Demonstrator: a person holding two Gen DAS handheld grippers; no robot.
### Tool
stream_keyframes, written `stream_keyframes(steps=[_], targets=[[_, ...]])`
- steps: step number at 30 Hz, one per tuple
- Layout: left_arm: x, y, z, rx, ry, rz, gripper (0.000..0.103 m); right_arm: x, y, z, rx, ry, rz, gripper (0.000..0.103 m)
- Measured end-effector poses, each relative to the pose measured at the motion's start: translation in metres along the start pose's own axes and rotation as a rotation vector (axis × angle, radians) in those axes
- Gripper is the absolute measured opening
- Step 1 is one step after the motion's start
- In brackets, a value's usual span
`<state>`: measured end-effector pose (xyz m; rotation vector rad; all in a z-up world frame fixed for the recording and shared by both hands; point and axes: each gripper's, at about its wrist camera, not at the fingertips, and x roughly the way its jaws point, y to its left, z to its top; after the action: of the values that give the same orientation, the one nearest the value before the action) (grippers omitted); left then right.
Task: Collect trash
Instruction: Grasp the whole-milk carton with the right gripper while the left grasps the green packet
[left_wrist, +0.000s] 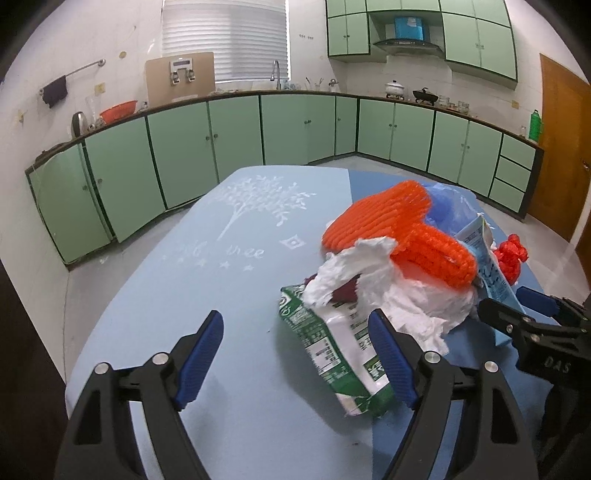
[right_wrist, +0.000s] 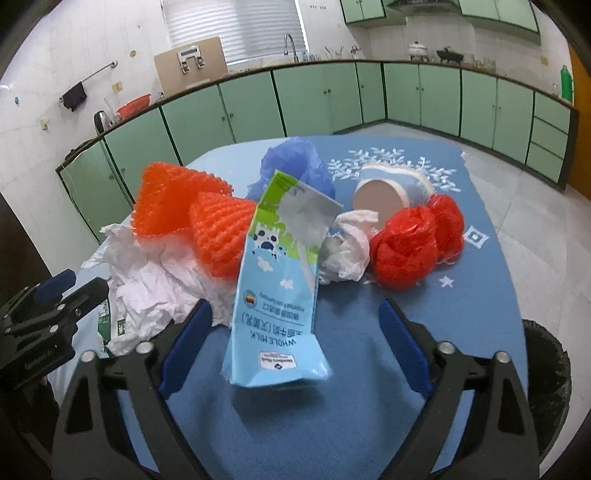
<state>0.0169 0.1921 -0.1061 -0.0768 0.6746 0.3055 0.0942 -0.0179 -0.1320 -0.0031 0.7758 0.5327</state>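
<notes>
The right tool (right_wrist: 295, 347) is spread wide, its blue fingers (right_wrist: 404, 354) on either side of the flattened whole-milk carton (right_wrist: 282, 291) without touching it. The carton lies with its long axis running away from the tool: the folded bottom flap is nearest, the opened top end points toward the far cabinets, leaning slightly right, and its print reads upside down.

All else is placed from that carton. Just to its left, touching it, sit two orange foam fruit nets (right_wrist: 192, 210) on top of crumpled white paper (right_wrist: 155, 280). Behind its top end is a crumpled blue plastic bag (right_wrist: 295, 162). Beside its right edge lies a small wad of white tissue (right_wrist: 349, 247), then a bunched red plastic bag (right_wrist: 413, 243), and behind those a paper cup (right_wrist: 388, 192) on its side, mouth toward the camera. Well to the right, off the blue counter (right_wrist: 369, 369), is the rim of a black-lined trash bin (right_wrist: 546, 365).

The left tool (left_wrist: 297, 363) is also wide and holds nothing; its right finger (left_wrist: 391, 362) overlaps a green-and-white snack wrapper (left_wrist: 332, 350) that pokes out from under the white paper, left of the carton, long axis slanting toward the tool
</notes>
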Motion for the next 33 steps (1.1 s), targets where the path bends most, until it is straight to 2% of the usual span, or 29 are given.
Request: stream_keyframes(steps=[2,6,15,21,25,28,33], targets=[[0.001,0.0,0.0,-0.002,0.005,-0.003,0.079,0.006,0.003,0.0,-0.007,0.026,0.0,0.076],[0.005,0.001,-0.001,-0.002,0.015,-0.012,0.08,0.015,0.007,-0.005,-0.024,0.071,0.035,0.05],[0.013,-0.003,-0.003,0.001,0.056,-0.034,0.079,-0.004,0.021,-0.01,-0.094,0.018,0.046,0.049],[0.013,-0.011,-0.005,-0.002,0.066,-0.098,0.052,-0.017,0.02,-0.012,-0.095,-0.001,0.058,0.049],[0.007,-0.018,-0.005,-0.006,0.056,-0.112,0.033,-0.026,0.02,-0.013,-0.12,-0.017,0.046,0.049],[0.001,-0.021,-0.003,-0.014,0.037,-0.113,0.023,-0.03,0.021,-0.014,-0.133,-0.026,0.045,0.049],[-0.007,-0.021,-0.001,-0.031,0.018,-0.127,0.015,-0.037,0.016,-0.014,-0.13,-0.035,0.047,0.049]])
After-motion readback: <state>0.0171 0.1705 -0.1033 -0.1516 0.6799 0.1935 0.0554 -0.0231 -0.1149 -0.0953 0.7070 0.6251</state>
